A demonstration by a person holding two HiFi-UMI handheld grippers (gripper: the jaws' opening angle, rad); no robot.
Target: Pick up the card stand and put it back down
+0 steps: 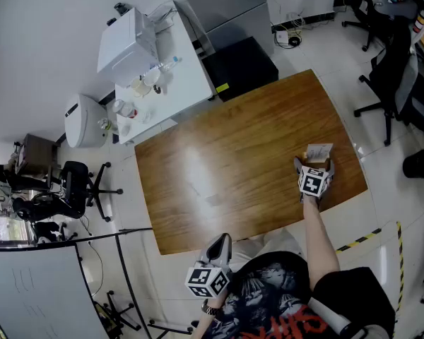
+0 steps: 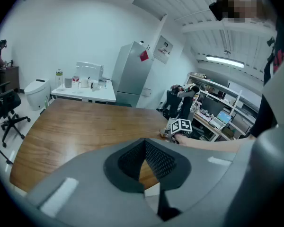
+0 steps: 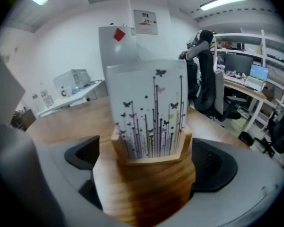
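A wooden card stand holding a white card printed with stems and butterflies stands near the right end of the brown wooden table. My right gripper reaches it from the near side. Its jaws stand wide on either side of the wooden base, and a thin dark gap shows beside the left pad. My left gripper hangs off the table's near edge, close to my body, with its fingers together and nothing in them. The left gripper view shows the right gripper far across the table.
A white side table with bottles and a machine stands beyond the far left corner, with a black box next to it. Office chairs stand to the right and another chair to the left. The stand is close to the table's right edge.
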